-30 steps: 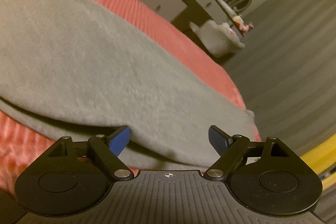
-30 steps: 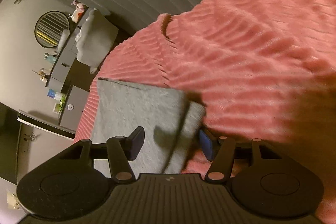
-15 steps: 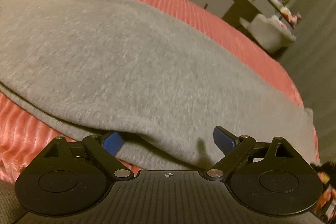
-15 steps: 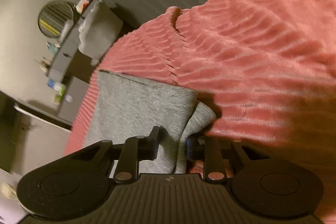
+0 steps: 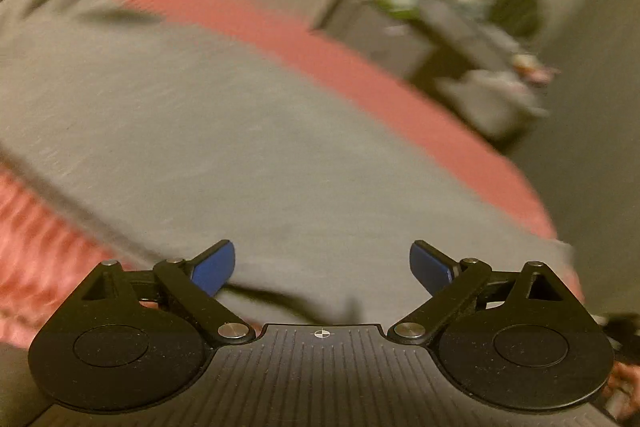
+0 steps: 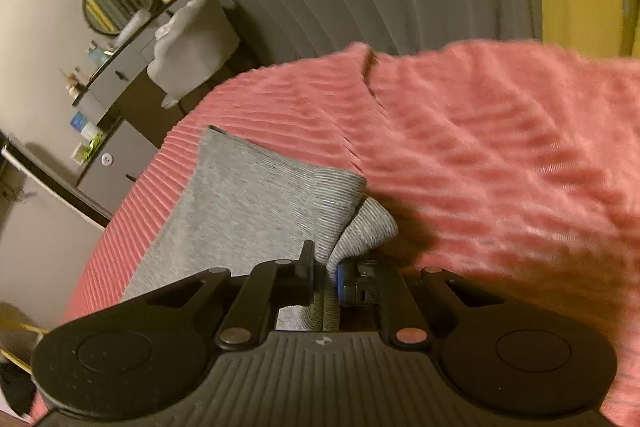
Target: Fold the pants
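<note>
Right gripper [image 6: 325, 273] clamping pants [image 6: 248, 203]

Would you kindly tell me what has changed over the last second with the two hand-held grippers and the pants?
The right hand-held gripper has just closed on the ribbed cuff of the grey pants, bunching and lifting it. The left hand-held gripper opened a little wider, holding nothing. The pants otherwise stay spread on the pink bedspread.

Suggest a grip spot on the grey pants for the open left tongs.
Probably the near folded edge of the grey pants, just ahead of the left tongs. Come in low from the camera side: that edge lifts slightly off the pink bedspread, so one pad could slide underneath.
</note>
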The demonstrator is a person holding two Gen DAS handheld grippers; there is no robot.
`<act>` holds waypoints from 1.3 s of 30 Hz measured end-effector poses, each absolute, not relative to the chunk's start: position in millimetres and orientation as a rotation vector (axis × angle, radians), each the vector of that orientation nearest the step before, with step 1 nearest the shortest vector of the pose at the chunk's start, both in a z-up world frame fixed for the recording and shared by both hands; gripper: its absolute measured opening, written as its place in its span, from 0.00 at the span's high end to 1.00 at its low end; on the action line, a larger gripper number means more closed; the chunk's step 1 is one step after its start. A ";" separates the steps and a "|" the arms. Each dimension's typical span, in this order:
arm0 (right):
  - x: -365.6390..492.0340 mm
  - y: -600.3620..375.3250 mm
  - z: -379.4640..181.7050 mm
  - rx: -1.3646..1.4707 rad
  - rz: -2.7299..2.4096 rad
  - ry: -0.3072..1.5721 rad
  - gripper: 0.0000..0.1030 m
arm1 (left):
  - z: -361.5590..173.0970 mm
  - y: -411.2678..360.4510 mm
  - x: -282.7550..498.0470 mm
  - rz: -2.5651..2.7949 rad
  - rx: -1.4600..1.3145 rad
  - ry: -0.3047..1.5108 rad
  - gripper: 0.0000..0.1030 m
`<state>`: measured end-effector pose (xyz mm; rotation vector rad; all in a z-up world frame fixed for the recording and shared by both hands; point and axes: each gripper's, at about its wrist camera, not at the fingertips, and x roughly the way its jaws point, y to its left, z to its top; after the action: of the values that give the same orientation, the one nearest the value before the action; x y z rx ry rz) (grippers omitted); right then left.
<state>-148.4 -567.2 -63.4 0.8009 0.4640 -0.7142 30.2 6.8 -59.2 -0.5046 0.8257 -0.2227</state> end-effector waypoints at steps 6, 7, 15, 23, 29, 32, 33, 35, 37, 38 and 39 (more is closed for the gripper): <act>-96.7 -464.3 11.6 0.379 -0.481 0.372 0.92 | -61.3 23.6 30.0 -0.163 -0.616 0.776 0.06; -87.0 -439.0 17.6 0.331 -0.390 0.373 0.92 | -60.5 22.6 31.3 -0.175 -0.623 0.776 0.06; -54.0 -275.2 -54.9 0.095 0.135 0.640 0.84 | -62.8 21.3 34.1 -0.189 -0.640 0.762 0.06; -66.6 -323.4 -71.3 0.529 0.192 0.682 0.39 | -67.3 17.2 43.2 -0.257 -0.665 0.777 0.06; -82.2 -355.3 -83.3 0.559 -0.043 0.731 0.32 | -69.2 9.5 48.4 -0.357 -0.686 0.801 0.06; -88.2 -362.1 -79.5 0.564 -0.127 0.709 0.32 | -67.8 1.5 52.9 -0.416 -0.700 0.832 0.07; -93.1 -362.8 -78.4 0.563 -0.138 0.688 0.32 | -66.2 -2.1 54.9 -0.436 -0.699 0.838 0.07; -101.4 -361.3 -72.3 0.535 -0.167 0.636 0.22 | -63.7 -10.9 59.4 -0.474 -0.683 0.845 0.08; -112.4 -366.1 -67.5 0.522 -0.195 0.589 0.09 | -63.3 -21.4 67.4 -0.517 -0.681 0.868 0.11; -116.4 -368.6 -66.4 0.533 -0.194 0.583 0.06 | -65.1 -27.1 72.4 -0.532 -0.685 0.892 0.15; -109.7 -379.3 -65.9 0.553 -0.187 0.587 0.05 | -68.1 -33.0 78.1 -0.550 -0.698 0.916 0.17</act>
<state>-109.7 -379.3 -65.9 0.5534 0.5870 -0.1871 78.1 -33.0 -68.1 -0.6977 0.9160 -0.5504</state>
